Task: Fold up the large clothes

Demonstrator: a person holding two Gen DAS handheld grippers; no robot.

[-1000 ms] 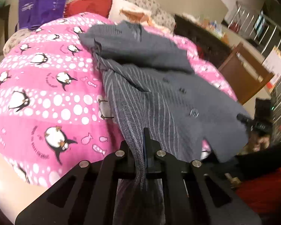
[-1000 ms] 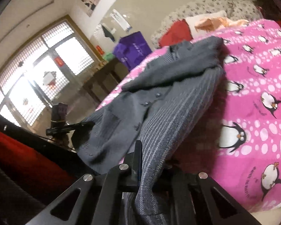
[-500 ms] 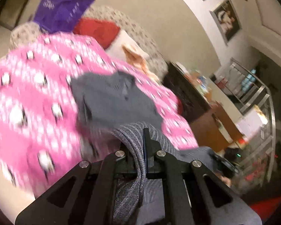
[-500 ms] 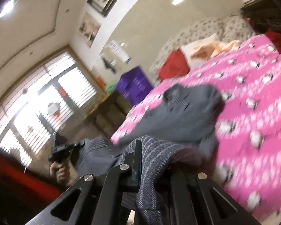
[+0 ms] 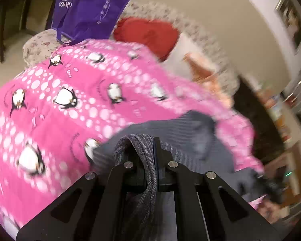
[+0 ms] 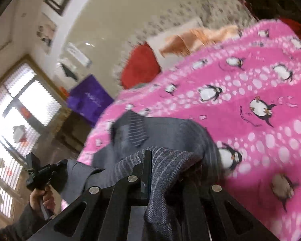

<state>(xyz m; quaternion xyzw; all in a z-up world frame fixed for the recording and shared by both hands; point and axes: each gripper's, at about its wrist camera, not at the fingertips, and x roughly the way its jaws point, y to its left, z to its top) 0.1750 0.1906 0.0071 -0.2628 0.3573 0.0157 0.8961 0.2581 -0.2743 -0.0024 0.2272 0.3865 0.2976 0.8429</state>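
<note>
Since a second ago, grey jacket folded over, both grippers clamped.

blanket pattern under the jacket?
Pink blanket with white dots and black-and-white penguins; clearest in the right wrist view, beside the grey jacket.

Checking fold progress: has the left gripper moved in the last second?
Yes. The left gripper, shut on the grey jacket, has advanced up the pink blanket toward the purple bag.
</note>
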